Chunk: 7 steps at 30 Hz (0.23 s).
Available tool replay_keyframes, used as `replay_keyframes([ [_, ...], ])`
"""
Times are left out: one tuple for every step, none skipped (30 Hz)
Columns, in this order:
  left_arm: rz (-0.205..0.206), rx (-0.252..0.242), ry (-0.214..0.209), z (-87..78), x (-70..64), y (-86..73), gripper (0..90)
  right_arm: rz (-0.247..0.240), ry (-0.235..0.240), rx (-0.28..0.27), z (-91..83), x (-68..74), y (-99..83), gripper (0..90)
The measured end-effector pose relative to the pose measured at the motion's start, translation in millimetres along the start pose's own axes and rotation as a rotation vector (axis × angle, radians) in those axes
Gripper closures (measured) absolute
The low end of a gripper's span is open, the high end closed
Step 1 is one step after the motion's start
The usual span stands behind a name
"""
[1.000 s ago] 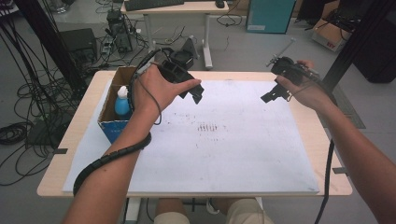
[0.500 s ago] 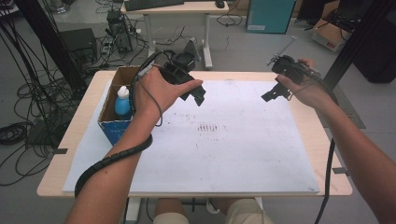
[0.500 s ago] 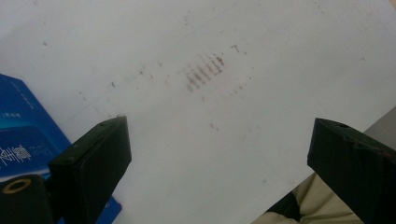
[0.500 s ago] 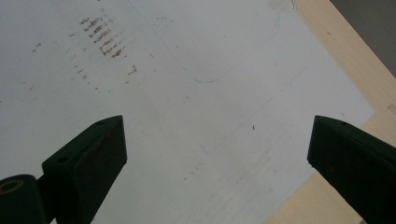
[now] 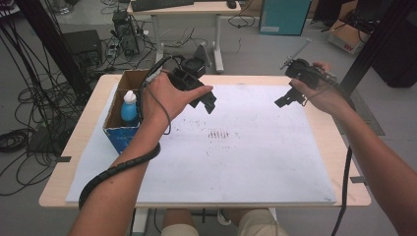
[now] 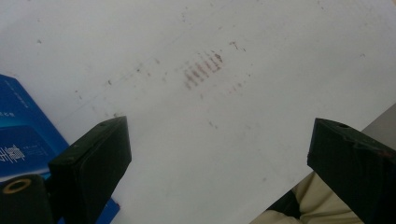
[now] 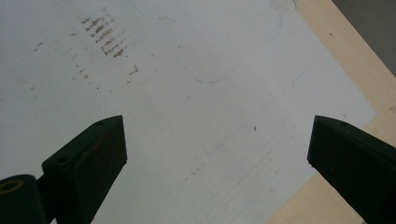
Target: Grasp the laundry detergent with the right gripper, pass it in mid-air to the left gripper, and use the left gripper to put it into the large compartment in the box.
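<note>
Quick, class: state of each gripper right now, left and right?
Left gripper: open, holding nothing, above the white sheet.
Right gripper: open, holding nothing.

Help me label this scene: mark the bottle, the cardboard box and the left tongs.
bottle [image 5: 129, 109], high view, blue body.
cardboard box [image 5: 121, 135], high view, blue front wall.
left tongs [image 5: 210, 102], high view, between the jaw tips.

Soft, even daylight fills all three views, with no glare. The white sheet [image 5: 236, 147] reads bright; shadows under the hands are faint. The black fingers [image 6: 93, 163] at the lower corners look slightly soft, and the stains stay fairly sharp.
</note>
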<state>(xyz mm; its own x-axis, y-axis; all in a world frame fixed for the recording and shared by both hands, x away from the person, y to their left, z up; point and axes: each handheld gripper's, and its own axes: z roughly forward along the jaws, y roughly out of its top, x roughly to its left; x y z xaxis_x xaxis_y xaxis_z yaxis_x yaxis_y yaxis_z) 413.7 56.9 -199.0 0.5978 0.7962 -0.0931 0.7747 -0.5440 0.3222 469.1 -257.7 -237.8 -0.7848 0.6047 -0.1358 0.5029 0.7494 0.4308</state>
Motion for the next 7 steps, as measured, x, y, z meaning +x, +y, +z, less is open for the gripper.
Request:
replay_keyframes([
  [0.000,-0.001,-0.001,-0.1,-0.1,-0.2,6.7,0.003,0.000,0.002,0.1,0.3,-0.1,4.6],
  [0.000,0.001,-0.004,-0.3,0.0,-0.4,6.7,-0.002,-0.001,0.002,0.2,0.1,-0.1,4.7],
  [0.000,0.001,-0.003,-0.3,0.0,-0.7,6.6,-0.003,0.000,0.001,0.2,0.1,-0.2,4.6],
  [0.000,0.000,-0.002,-0.3,0.2,-0.9,6.6,-0.003,0.000,0.003,-0.2,0.2,-0.3,4.7],
  [-0.003,0.002,-0.005,-0.4,0.4,-1.3,6.7,-0.004,0.000,0.004,-0.5,0.1,-0.2,4.7],
  [-0.002,0.001,-0.007,-0.7,0.9,-1.6,6.7,-0.005,-0.001,0.000,-0.6,-0.1,-0.3,4.6],
  [-0.002,-0.003,-0.007,-0.7,1.0,-1.8,6.6,-0.007,-0.002,-0.001,-1.1,-0.2,-0.2,4.6],
])
